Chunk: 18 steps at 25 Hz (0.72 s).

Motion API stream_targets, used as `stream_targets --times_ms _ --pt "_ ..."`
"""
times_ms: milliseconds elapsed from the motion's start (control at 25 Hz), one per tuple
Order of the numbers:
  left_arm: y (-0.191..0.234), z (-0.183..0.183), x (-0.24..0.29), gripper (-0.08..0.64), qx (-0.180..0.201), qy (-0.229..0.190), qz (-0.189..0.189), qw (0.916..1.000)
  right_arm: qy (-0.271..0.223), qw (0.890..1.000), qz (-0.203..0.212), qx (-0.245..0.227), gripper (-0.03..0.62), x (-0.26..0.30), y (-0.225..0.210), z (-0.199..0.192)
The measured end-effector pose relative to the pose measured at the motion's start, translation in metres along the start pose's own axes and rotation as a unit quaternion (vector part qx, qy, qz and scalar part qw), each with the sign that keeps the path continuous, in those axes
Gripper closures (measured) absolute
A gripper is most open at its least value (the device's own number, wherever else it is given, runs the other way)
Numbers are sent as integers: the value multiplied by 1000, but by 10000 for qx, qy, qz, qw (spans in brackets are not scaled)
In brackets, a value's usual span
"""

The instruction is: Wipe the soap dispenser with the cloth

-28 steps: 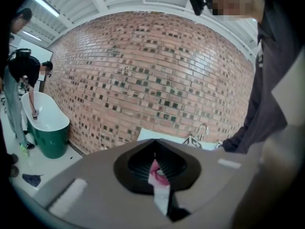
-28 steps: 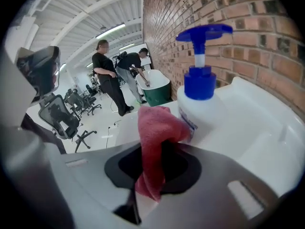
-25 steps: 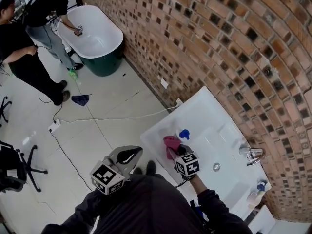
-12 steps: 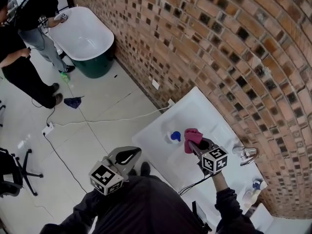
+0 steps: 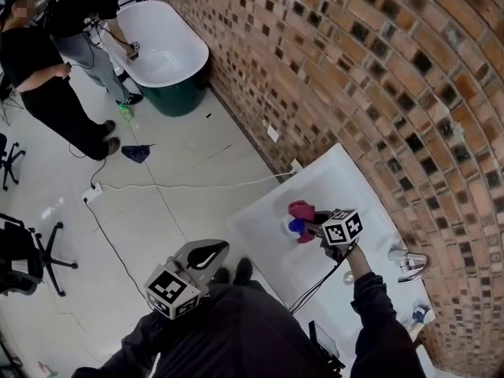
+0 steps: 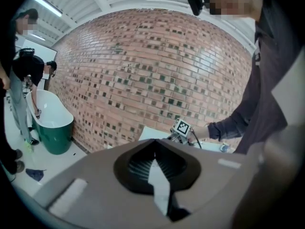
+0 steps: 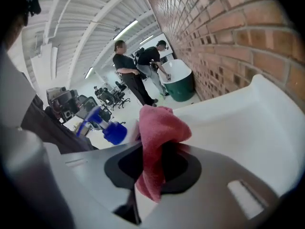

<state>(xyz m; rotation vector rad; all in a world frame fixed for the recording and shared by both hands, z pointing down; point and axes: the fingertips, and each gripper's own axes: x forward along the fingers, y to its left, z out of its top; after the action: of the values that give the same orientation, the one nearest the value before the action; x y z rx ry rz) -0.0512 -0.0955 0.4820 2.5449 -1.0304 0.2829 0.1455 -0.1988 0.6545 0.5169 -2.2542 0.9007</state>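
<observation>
Closest in, the left gripper (image 5: 206, 252) hangs over the floor by the person's body, short of the basin's near edge, jaws together with nothing between them. Out ahead, the right gripper (image 5: 313, 228) reaches over the left end of the white basin (image 5: 346, 179), its jaws clamped on a pink cloth (image 7: 159, 128) that bunches up above them and trails down between them. Right against that cloth stands the soap dispenser (image 5: 293, 227), blue pump top showing, near the basin's left edge; the cloth covers part of its white body and looks to be touching its side. Further along the basin, the chrome tap (image 5: 409, 262) sits by the back edge, under the brick wall (image 5: 354, 69). A small bottle (image 5: 421, 315) stands near the right end. On the floor a white cable (image 5: 181, 186) runs away from the basin, an office chair (image 5: 24, 250) stands at the left, and a dark blue rag (image 5: 136, 153) lies beyond. Far off, two people in black (image 5: 47, 77) stand by a white and green bathtub (image 5: 165, 53).
</observation>
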Motion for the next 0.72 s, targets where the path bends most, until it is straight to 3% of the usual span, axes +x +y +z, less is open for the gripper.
stream_targets --times_ms 240,480,600,720 --pt "2 2 -3 560 -153 5 132 9998 549 9984 -75 102 520 36 -21 -25" --pt "-10 6 15 560 -3 85 -190 9998 120 9992 -353 -169 520 7 -7 -4" --pt "-20 11 25 560 15 127 -415 9991 -258 9961 -173 -828 520 -23 17 27" --pt "-26 5 37 560 194 207 -604 9978 -124 9792 -22 -2027 520 -36 30 61"
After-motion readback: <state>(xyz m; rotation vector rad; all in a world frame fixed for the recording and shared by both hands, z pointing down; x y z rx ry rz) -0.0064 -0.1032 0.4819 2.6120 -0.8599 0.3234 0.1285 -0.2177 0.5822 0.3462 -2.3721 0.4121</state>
